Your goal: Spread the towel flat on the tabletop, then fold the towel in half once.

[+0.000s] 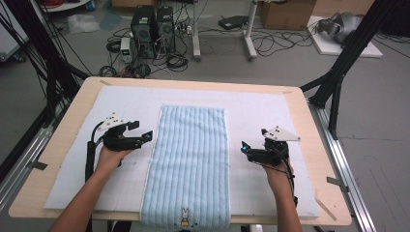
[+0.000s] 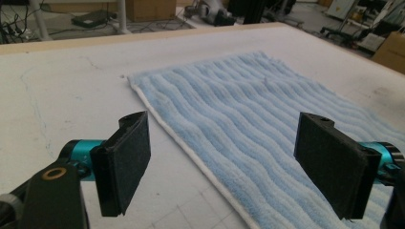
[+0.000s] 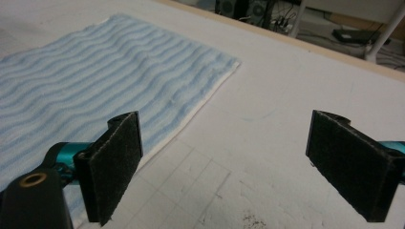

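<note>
1. Table [image 1: 63,145]: light wood top, rounded corners, mostly covered by a white mat [image 1: 261,116] with a faint printed grid.
2. Towel [image 1: 188,159]: pale blue, ribbed in stripes, white-edged. It lies flat along the middle of the mat, its long side running from the near edge toward the far edge; the near end hangs just over the table's near edge.
3. Room: grey floor behind the table, two black computer towers [image 1: 153,26], loose cables, cardboard boxes [image 1: 287,12], white desk legs, black frame struts at both sides.
4. Markings: a small rabbit figure [image 1: 184,216] on the towel's near end. No writing can be read.
5. Left claw [image 1: 143,137]: wide open, nothing in it, above the towel's left long edge.
6. Right claw [image 1: 244,147]: wide open, nothing in it, above bare mat just beside the towel's right long edge.
</note>
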The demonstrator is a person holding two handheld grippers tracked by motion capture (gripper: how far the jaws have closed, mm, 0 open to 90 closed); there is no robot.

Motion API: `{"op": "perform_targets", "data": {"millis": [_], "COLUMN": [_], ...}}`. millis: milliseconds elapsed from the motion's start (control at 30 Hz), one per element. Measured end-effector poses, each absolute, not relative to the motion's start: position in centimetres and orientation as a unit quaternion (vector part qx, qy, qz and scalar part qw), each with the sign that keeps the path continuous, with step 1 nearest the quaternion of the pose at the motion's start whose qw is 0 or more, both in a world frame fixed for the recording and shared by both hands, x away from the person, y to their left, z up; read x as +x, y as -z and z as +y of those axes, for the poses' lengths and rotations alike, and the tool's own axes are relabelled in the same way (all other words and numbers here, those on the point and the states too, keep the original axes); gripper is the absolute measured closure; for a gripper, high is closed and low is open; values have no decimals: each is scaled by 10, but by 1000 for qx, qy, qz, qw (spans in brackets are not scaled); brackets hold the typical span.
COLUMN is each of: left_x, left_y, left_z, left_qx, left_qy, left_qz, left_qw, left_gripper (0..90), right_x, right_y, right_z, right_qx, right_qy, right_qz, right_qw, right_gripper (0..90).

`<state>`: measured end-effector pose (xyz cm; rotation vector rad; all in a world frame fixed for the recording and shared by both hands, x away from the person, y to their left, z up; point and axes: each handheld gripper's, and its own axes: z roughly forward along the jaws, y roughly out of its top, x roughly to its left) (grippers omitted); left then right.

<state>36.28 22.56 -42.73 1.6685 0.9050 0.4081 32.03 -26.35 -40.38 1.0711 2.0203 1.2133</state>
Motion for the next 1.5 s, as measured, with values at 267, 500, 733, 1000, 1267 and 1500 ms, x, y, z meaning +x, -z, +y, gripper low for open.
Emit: {"op": "perform_targets", "data": {"millis": [267, 500, 733, 1000, 1267, 1500], "left_x": [363, 365, 368, 373, 388, 414], "left_y": [425, 428, 430, 430, 426, 424], "left_z": [229, 229, 233, 235, 227, 219], "left_qx": [703, 701, 698, 697, 705, 708], "left_qy": [-175, -161, -160, -149, -144, -126], "left_qz": [396, 405, 419, 429, 432, 445], "left_qw": [565, 564, 559, 555, 544, 533], "left_gripper": [205, 204, 205, 205, 209, 220], "right_x": [323, 324, 325, 327, 326, 328], "right_y": [407, 407, 409, 411, 410, 411], "right_z": [-261, -264, -261, -263, -265, -263], "right_qx": [396, 406, 402, 405, 406, 407], "right_qy": [-440, -444, -443, -445, -453, -459], "right_qz": [760, 755, 759, 759, 756, 756], "right_qw": [268, 261, 258, 248, 240, 228], "right_gripper": [115, 115, 115, 115, 115, 115]}}
